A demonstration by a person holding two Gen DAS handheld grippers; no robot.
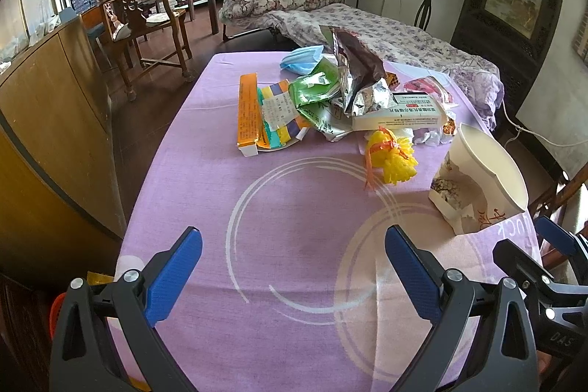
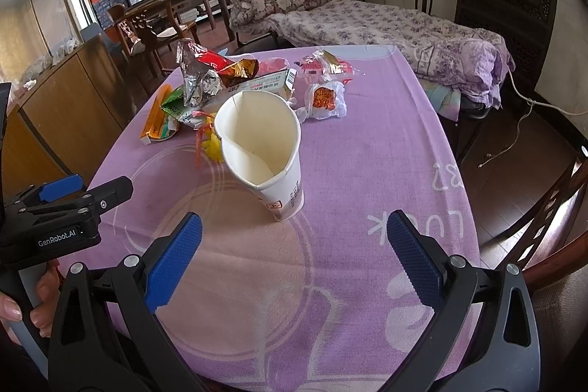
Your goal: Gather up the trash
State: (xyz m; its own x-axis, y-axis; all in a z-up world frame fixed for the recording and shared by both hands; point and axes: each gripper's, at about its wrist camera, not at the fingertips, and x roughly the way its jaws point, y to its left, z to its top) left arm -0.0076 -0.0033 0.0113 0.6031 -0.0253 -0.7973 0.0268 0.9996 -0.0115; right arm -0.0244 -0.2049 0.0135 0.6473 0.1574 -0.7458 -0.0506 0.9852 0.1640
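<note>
Both grippers (image 1: 294,276) (image 2: 294,259) gape wide, holding nothing.

We see a crushed white paper cup (image 2: 262,149) standing upright on the purple cloth-covered tabletop (image 2: 367,142), near our front edge and ahead of the right tongs (image 2: 294,254). Behind it lies the trash heap: a long orange cardboard box (image 1: 250,112) at the far left, a crumpled silver foil bag (image 1: 362,79) on top of a flat white carton (image 1: 400,118) in the middle, and a blue face mask (image 1: 301,59) at the rear. A yellow plastic tuft (image 1: 393,158) lies between heap and cup. Beyond the tabletop stands a bed with flowered bedding (image 2: 367,21).
</note>
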